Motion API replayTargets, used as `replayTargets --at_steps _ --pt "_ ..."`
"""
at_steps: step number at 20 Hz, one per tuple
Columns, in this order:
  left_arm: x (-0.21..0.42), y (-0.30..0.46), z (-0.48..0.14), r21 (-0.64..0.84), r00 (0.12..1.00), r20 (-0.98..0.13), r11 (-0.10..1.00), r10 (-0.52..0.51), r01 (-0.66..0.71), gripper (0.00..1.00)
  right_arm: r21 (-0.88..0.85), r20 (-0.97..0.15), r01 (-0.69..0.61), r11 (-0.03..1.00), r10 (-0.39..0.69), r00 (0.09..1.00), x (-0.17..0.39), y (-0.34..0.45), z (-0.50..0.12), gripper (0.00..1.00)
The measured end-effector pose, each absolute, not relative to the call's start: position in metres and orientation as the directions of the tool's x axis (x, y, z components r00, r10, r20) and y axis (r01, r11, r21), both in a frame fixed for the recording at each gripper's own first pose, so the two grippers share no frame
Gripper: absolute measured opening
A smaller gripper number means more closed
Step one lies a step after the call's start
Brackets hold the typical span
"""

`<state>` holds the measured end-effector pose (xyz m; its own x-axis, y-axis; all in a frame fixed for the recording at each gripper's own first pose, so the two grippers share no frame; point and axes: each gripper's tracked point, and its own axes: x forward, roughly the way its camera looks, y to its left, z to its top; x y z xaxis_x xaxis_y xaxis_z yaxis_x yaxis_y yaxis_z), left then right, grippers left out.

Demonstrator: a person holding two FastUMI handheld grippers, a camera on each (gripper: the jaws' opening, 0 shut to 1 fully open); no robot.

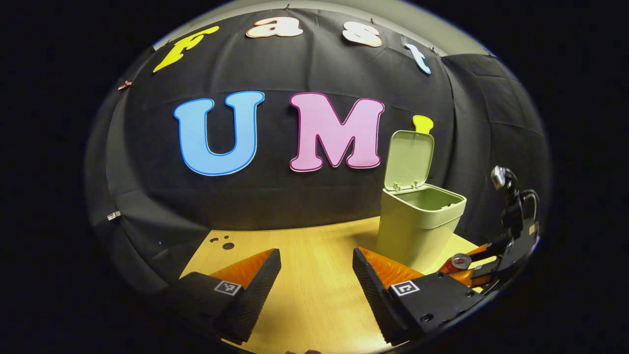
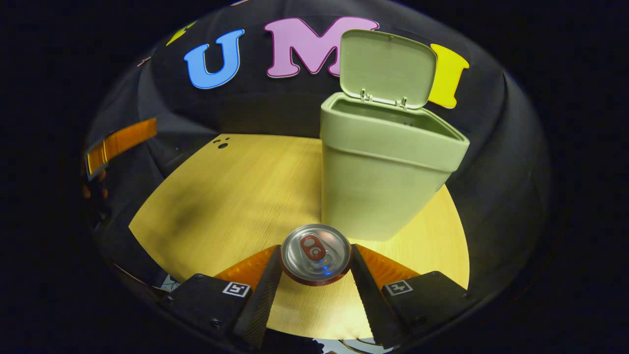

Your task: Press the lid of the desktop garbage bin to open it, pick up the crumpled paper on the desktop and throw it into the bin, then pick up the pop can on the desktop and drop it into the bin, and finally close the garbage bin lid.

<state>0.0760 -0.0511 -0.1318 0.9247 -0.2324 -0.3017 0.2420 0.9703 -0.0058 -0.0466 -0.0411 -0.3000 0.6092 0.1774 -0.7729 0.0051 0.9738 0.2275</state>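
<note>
The green desktop bin (image 1: 417, 231) (image 2: 378, 182) stands at the table's far right with its lid (image 1: 409, 160) (image 2: 388, 66) swung up and open. In the right gripper view the red pop can (image 2: 315, 254) stands upright just in front of the bin, its silver top facing me. My right gripper (image 2: 315, 250) is shut on it, one finger pressing each side. The left gripper view shows that gripper (image 1: 467, 268) at the far right, low by the bin's base, with the can (image 1: 459, 262) in it. My left gripper (image 1: 316, 255) is open over bare table, left of the bin.
The wooden table (image 1: 314, 295) (image 2: 231, 196) has a few small dark holes (image 1: 223, 242) near its far left corner. Black cloth walls close in the back and sides. In the right gripper view the left gripper (image 2: 120, 142) shows at the left edge.
</note>
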Motion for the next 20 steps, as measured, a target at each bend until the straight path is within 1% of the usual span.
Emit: replayTargets --at_steps 5,10,13,16,20 --pt "0.083 -0.064 -0.135 -0.02 0.918 -0.298 0.963 -0.261 0.268 0.94 0.26 -0.726 0.047 0.964 0.164 0.667 -0.015 -0.065 -0.224 0.83" --pt "0.089 -0.07 -0.141 -0.032 0.913 -0.305 0.961 -0.27 0.273 0.94 0.273 -0.688 0.079 0.959 0.137 0.713 0.023 -0.094 -0.179 0.83" --pt "0.09 -0.068 -0.139 -0.031 0.915 -0.304 0.963 -0.265 0.268 0.94 0.284 -0.662 0.091 0.955 0.126 0.739 0.045 -0.109 -0.164 0.83" --pt "0.09 -0.064 -0.141 -0.022 0.915 -0.307 0.964 -0.26 0.266 0.94 0.267 -0.637 0.114 0.957 0.087 0.766 0.07 -0.13 -0.158 0.83" --pt "0.087 -0.062 -0.143 -0.031 0.914 -0.317 0.966 -0.253 0.257 0.94 0.268 -0.632 0.145 0.952 0.06 0.773 0.098 -0.144 -0.171 0.83"
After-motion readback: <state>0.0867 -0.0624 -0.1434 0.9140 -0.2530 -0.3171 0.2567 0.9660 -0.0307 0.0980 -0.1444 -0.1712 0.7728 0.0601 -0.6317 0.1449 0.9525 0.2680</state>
